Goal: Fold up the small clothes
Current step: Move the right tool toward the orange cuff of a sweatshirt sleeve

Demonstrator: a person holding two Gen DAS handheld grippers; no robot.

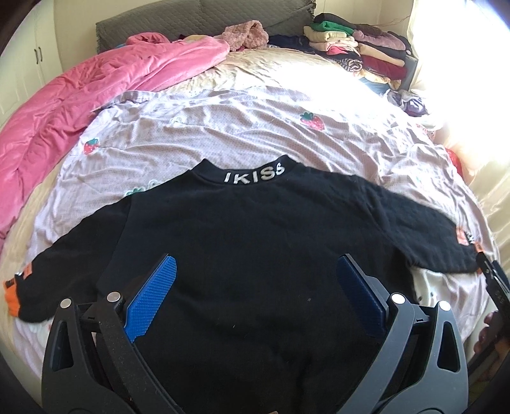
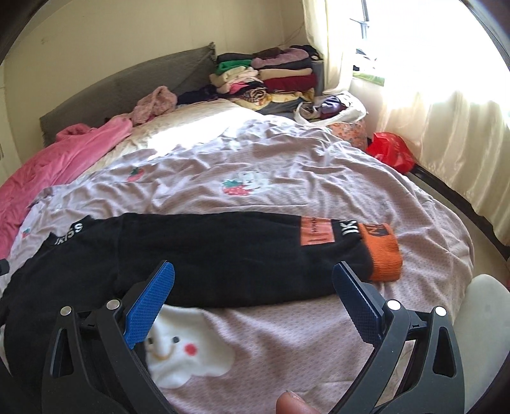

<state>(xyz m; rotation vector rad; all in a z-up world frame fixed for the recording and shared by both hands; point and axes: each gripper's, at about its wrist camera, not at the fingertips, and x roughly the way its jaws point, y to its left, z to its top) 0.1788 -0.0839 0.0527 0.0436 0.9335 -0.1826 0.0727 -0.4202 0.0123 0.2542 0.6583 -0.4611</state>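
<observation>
1. Pink quilt: bunched along the far left of the bed, reaching toward the grey headboard.
2. Left cuff of the black sweater: orange, lying at the near left on the lilac strawberry-print sheet.
3. Left gripper: released, blue pads spread wide, nothing between them. It hangs over the sweater's body, near the hem.
4. Sweater: spread flat, both sleeves out to the sides, collar at the far edge with white lettering "IKISS".
5. Right sleeve: stretched left to right across the right wrist view, orange patch and orange cuff at its right end, resting on the sheet.
6. Right gripper: released, jaws wide apart, empty, just above the near edge of the right sleeve. A fingertip shows at the bottom edge of that view.
7. Far right: stacks of folded clothes by the headboard corner, a red bag beside the bed, pale curtains in strong sun.
</observation>
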